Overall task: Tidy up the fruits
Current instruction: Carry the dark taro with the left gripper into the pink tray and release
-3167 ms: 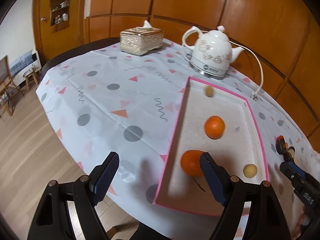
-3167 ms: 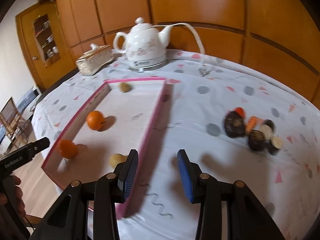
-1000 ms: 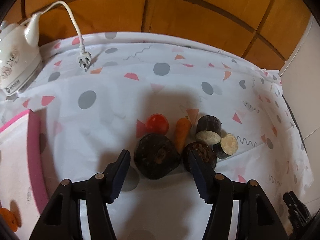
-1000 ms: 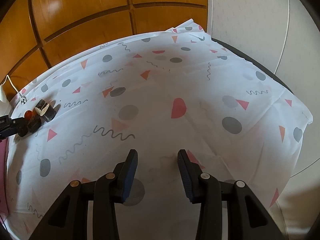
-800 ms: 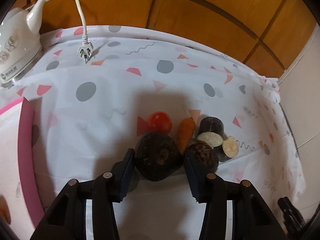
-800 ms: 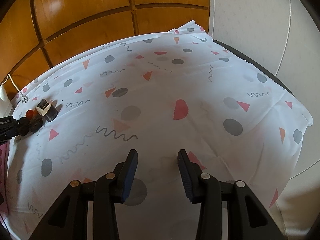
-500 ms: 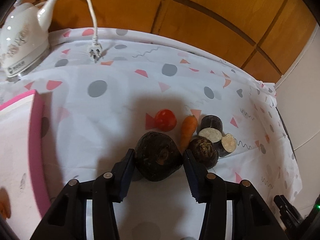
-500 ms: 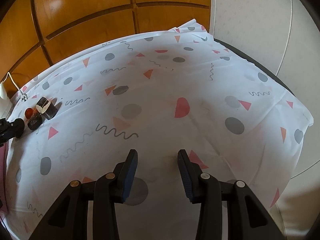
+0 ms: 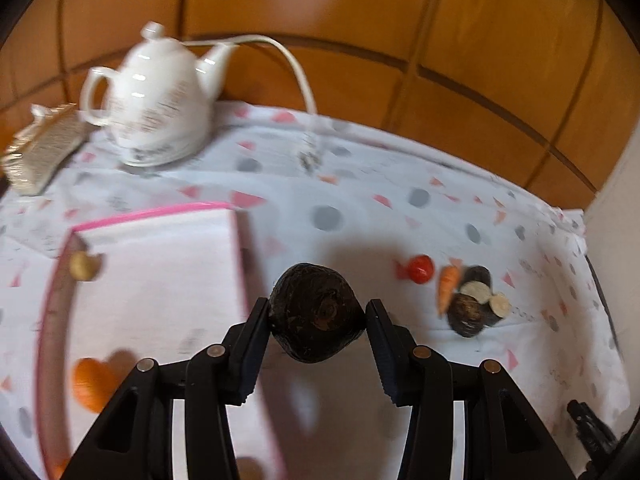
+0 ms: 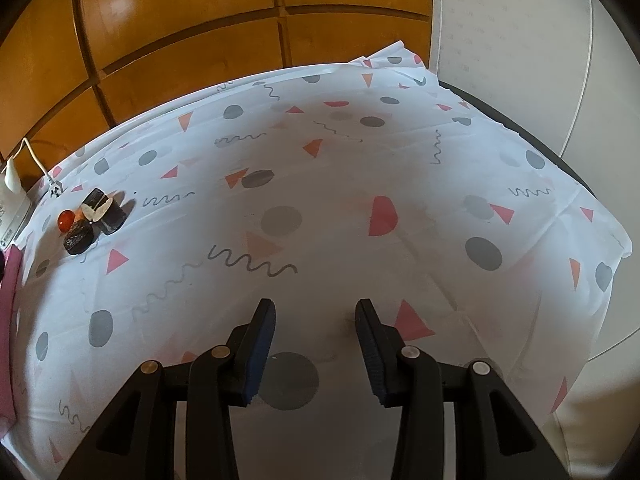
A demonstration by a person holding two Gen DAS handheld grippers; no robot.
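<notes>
My left gripper [image 9: 317, 312] is shut on a large dark round fruit [image 9: 316, 312] and holds it in the air just right of the pink-rimmed tray [image 9: 236, 248]. In the tray lie an orange [image 9: 91, 388] and a small tan fruit [image 9: 82, 266]. On the cloth to the right lie a red tomato [image 9: 421, 269], a carrot [image 9: 446, 286] and dark cut pieces [image 9: 470, 312]. The same pile shows in the right wrist view, with the dark pieces [image 10: 86, 232] at far left. My right gripper [image 10: 315, 320] is open and empty above the patterned tablecloth [image 10: 320, 216].
A white electric kettle [image 9: 152, 100] with its cord [image 9: 296, 76] stands at the back of the table, next to a gold tissue box [image 9: 38, 152]. A wooden panelled wall [image 9: 400, 40] runs behind. The table's right edge [image 10: 568, 168] is near a white wall.
My left gripper closed on the large dark fruit, lifted it off the cloth and carried it left toward the tray. The right gripper has hardly moved.
</notes>
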